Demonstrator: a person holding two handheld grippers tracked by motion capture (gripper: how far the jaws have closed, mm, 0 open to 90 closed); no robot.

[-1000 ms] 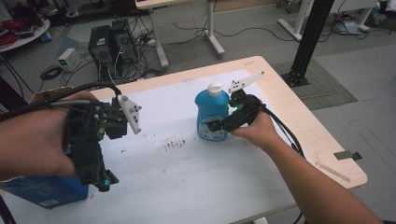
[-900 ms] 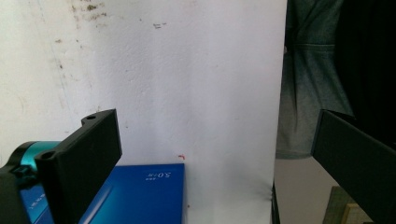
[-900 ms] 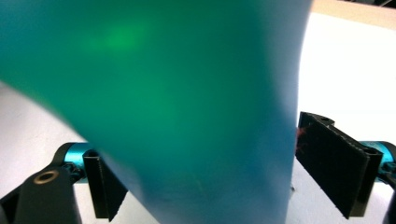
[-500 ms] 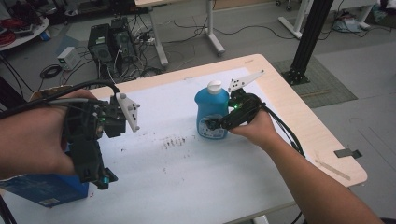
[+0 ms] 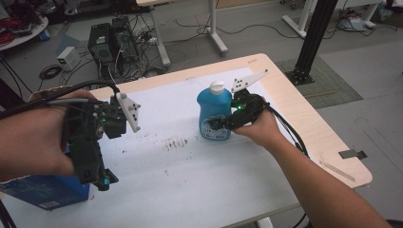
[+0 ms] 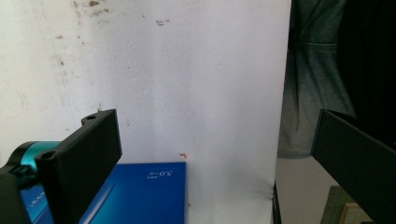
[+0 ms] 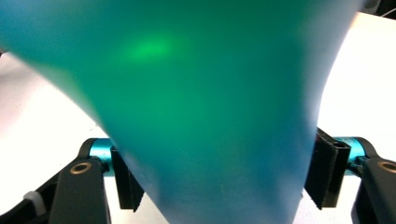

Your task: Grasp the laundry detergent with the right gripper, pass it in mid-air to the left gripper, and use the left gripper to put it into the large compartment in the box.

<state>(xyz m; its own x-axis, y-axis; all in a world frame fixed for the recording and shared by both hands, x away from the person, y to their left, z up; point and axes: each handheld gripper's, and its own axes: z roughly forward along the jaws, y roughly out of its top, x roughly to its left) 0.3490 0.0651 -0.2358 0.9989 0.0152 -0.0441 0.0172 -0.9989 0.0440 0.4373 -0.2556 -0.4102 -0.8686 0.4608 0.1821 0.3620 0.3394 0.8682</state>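
Two hand-held black grippers work over the white-covered wooden table (image 5: 304, 128). We see the right gripper (image 5: 215, 125) laid level against the lower body of an upright blue plastic bottle with a white cap (image 5: 214, 107), which stands on the white sheet toward the table's far right part. Its jaws have just been closing, and in the right gripper view the blurred blue-green body of the bottle (image 7: 205, 93) sits between them, the pads on both sides right at its walls; we read this as a clamp on the bottle. The right hand (image 5: 259, 128) wraps the gripper body from the near right side, a cable trailing back along the forearm.

The left gripper (image 5: 102, 179) hangs well apart from the bottle, over the table's near left corner, pointing downward. In the left gripper view its jaws stand wide with nothing between them, above a flat dark blue cardboard box (image 6: 140, 193) that lies at the sheet's edge. The left hand (image 5: 33, 137) grips it from the left side.
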